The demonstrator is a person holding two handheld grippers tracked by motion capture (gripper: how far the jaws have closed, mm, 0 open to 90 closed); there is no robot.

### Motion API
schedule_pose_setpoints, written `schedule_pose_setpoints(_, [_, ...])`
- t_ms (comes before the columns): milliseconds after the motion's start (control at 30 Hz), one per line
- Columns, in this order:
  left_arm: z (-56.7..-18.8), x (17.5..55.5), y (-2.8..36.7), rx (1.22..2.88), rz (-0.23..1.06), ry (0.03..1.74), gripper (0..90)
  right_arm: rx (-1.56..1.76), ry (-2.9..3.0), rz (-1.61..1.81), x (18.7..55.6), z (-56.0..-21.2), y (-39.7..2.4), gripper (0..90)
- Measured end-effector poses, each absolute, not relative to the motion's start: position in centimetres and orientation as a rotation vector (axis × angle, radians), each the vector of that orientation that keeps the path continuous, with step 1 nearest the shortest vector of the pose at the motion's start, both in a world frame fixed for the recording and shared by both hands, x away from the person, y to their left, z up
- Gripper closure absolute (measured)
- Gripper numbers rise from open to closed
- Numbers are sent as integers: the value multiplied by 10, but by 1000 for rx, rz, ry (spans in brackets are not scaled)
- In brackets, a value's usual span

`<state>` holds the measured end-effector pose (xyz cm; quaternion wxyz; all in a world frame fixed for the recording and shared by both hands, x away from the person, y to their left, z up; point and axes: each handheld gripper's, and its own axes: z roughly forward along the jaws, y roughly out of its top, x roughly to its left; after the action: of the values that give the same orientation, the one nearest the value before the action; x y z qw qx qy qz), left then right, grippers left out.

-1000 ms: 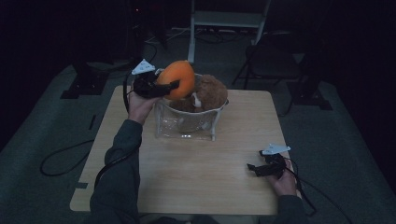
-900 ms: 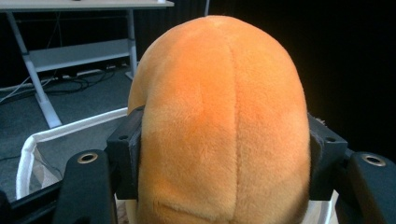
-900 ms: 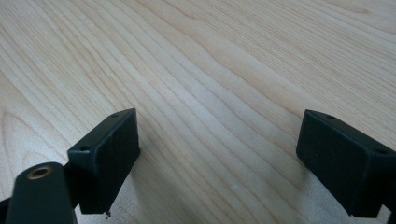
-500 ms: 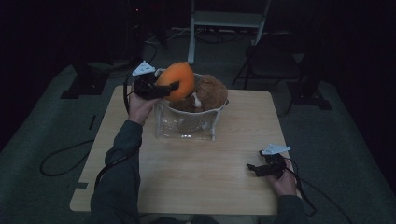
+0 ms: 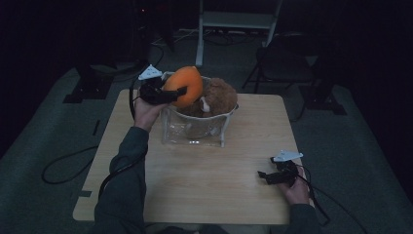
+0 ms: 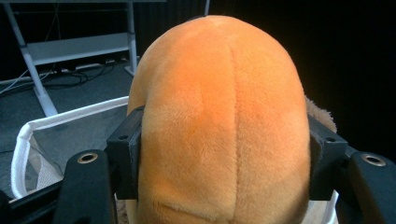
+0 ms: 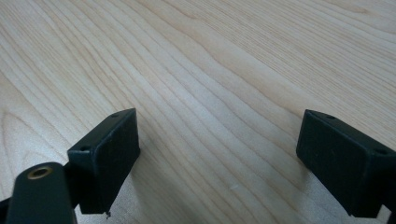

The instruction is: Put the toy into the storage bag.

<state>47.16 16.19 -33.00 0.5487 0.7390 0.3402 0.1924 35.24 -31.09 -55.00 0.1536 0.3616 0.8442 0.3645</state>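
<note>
The pale wooden tabletop (image 5: 195, 195), square with rounded corners, carries everything here, and the clear plastic basket with a white rim (image 5: 195, 131) standing toward its far edge, a little left of the middle, serves as the landmark. In the left gripper view the basket's white rim (image 6: 28, 135) and mesh-like wall show below and to the left of the tool.

Inside the basket sits a brown furry plush toy (image 5: 219, 97), its top rising above the rim; a small white patch shows on its near side.

At the basket's left far corner, above the rim and touching the brown toy's left side, is a round orange plush toy (image 5: 185, 85) with a stitched seam running down its middle. It is lifted off the tabletop, partly over the basket's opening. The left tool (image 5: 168, 93) is clamped on this orange toy: in the left gripper view the two black jaws press into the plush (image 6: 224, 126) from either side, and the fabric bulges around them. The person's left hand holds that tool just left of the basket, the sleeve reaching back to the near edge.

Well apart from the basket, to its right and near the tabletop's near right corner, the right tool (image 5: 267, 176) rests low over the wood. Its jaws stand wide apart with bare wood grain (image 7: 219, 116) between them.
</note>
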Motion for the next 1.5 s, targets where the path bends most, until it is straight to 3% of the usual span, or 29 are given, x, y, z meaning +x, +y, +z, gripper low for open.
schedule_pose_setpoints(1500, [-355, 474, 160, 1795, 410, 827, 325, 1037, 2420, 1046, 352, -550, -311, 125])
